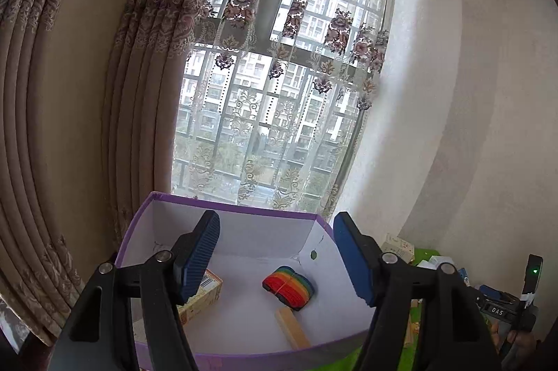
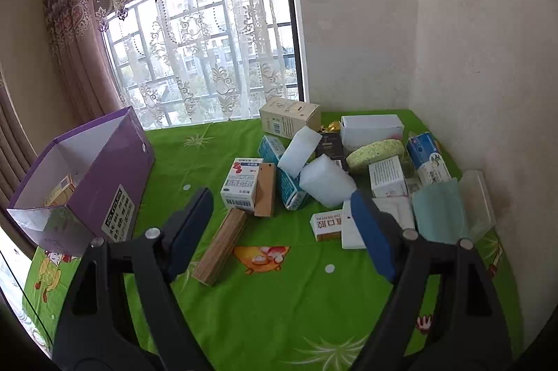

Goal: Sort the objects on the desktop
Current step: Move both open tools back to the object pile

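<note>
left hand-held gripper (image 1: 277,257) agape over purple box (image 1: 223,357); right hand-held gripper (image 2: 282,231) agape, empty

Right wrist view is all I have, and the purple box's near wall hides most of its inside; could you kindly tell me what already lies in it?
Observer: In the left wrist view, a rainbow-striped bundle lies on the floor of the purple box.
Operator: Thank you. Is anything else inside?
Observer: A light wooden block lies just in front of that bundle.
Operator: And the orange carton I glimpse?
Observer: That orange carton sits at the box's left side, partly behind the left gripper.
Operator: Is that gripper carrying anything?
Observer: No, it is open and empty above the box.
</note>
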The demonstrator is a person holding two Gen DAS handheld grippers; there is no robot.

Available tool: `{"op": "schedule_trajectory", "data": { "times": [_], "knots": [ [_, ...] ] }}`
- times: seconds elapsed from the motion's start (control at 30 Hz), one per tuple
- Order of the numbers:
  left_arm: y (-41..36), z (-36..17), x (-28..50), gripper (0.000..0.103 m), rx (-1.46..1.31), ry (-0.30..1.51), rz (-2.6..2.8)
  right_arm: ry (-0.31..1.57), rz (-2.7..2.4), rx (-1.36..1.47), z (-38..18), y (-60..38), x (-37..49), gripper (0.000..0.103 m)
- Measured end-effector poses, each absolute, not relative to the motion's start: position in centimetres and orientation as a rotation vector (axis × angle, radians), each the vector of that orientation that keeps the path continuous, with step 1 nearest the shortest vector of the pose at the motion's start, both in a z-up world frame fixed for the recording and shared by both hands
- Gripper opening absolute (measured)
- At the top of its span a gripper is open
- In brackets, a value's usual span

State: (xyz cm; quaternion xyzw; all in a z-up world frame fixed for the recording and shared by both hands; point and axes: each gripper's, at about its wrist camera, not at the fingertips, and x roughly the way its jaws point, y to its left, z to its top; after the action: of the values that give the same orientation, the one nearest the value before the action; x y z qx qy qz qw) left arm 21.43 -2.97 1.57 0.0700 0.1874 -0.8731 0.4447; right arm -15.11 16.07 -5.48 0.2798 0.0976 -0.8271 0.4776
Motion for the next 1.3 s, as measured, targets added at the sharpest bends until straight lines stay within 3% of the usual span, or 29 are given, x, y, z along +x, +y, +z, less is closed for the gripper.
{"op": "schedule_trajectory", "data": {
  "times": [0.5,0.7,1.3],
  "knots": [
    [4.4,0.3,11.5,0.068,0.381,0.372,-2.391,0.144,-2.114,0.712,-6.4,22.4,-18.0,0.084],
    [5.4,-1.3,7.9,0.068,0.484,0.426,-2.456,0.115,-2.139,0.747,-7.1,23.8,-19.3,0.084],
    [6.4,-6.9,-1.7,0.069,0.801,0.488,-2.441,0.263,-2.240,0.791,-10.4,24.4,-22.9,0.084]
  ]
}}
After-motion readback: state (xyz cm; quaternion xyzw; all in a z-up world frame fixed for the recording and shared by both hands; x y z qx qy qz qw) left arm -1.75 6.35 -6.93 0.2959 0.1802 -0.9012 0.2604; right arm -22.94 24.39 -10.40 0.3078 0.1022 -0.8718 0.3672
